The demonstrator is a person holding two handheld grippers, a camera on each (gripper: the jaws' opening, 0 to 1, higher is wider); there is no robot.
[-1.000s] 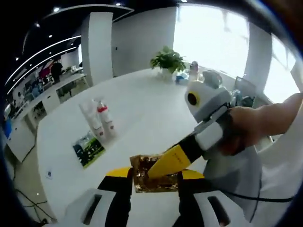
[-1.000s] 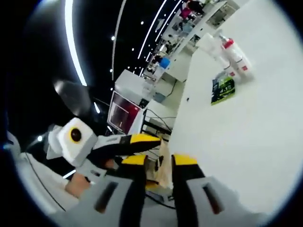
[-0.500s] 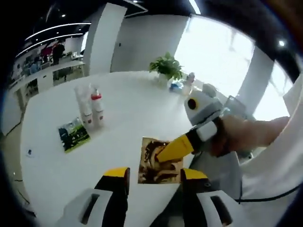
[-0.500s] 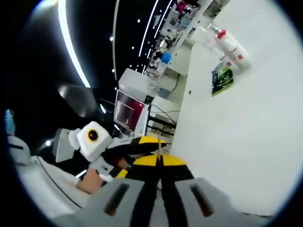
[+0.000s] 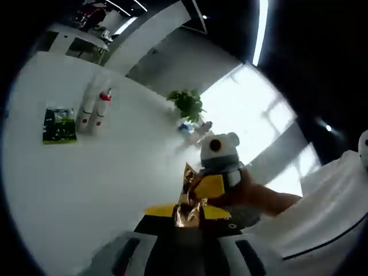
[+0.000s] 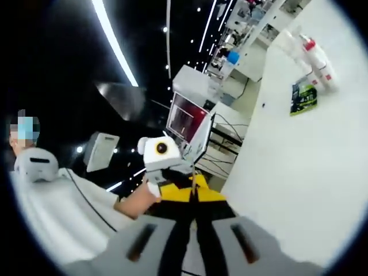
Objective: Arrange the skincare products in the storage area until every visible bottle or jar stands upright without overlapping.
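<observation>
— Two grippers on one item: left gripper (image 5: pixel 187 214) and right gripper (image 6: pixel 192 198) both clamp a gold foil sachet (image 5: pixel 187 198), held off the desk (image 5: pixel 103 172).

— Bottles?

— Two tubes (image 5: pixel 94 110) upright near the desk's far edge, beside a green packet (image 5: pixel 58 125).

— Risk?

— Opposed pulling may tear the foil — my judgement.

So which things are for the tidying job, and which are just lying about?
For the job: two white bottles, the red-capped one too; green sachet; gold foil sachet pinched by both tongs.
Lying about: potted plant, red-screened machine.
</observation>
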